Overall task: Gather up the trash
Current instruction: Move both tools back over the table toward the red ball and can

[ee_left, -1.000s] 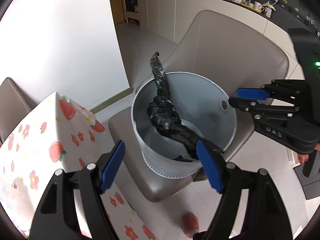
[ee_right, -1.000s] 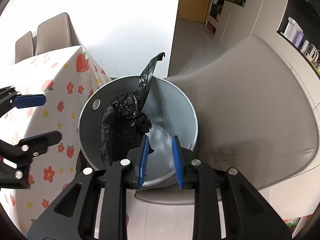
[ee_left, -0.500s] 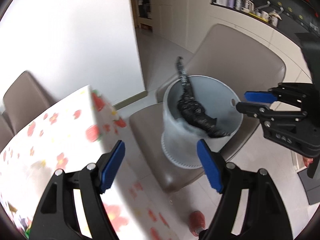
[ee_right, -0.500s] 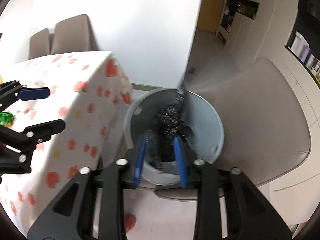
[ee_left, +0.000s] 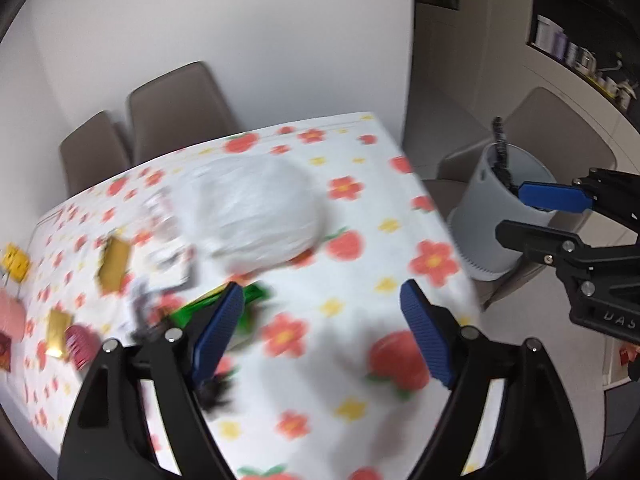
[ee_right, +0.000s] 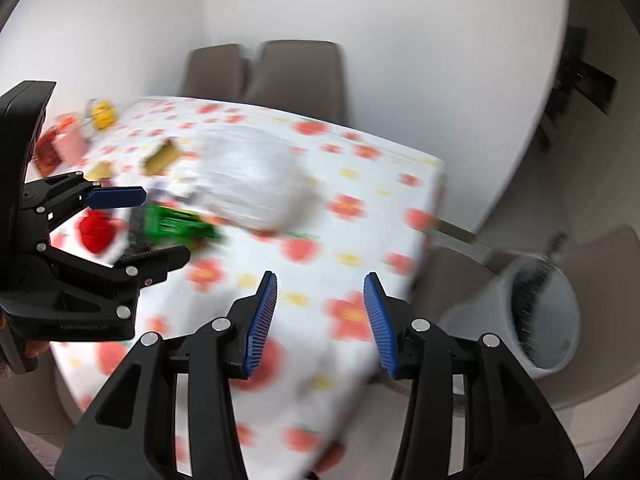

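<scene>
Both views are blurred by motion. My left gripper (ee_left: 324,332) hangs over the strawberry-print tablecloth (ee_left: 436,260); its jaws are opening with nothing between them. A little ahead of it lie a green wrapper (ee_left: 256,294), a crumpled white plastic bag (ee_left: 256,216) and gold wrappers (ee_left: 114,264). My right gripper (ee_right: 320,320) is above the table's near corner, its jaws also opening and empty. The grey bin (ee_right: 556,344) with the black bag (ee_right: 532,300) in it stands on a chair at the right. In the right wrist view the left gripper (ee_right: 156,228) shows at the left.
Small litter sits at the table's far left: a yellow piece (ee_left: 14,260), a red ridged item (ee_right: 96,232), a pink cup (ee_right: 72,142). Two brown chairs (ee_left: 176,108) stand against the white wall behind the table. The table edge (ee_right: 424,248) drops off just left of the bin.
Both grippers have swung away from the bin to over the table. The right jaws, nearly closed over the bin before, are now wider apart. The black bag stays in the bin.
</scene>
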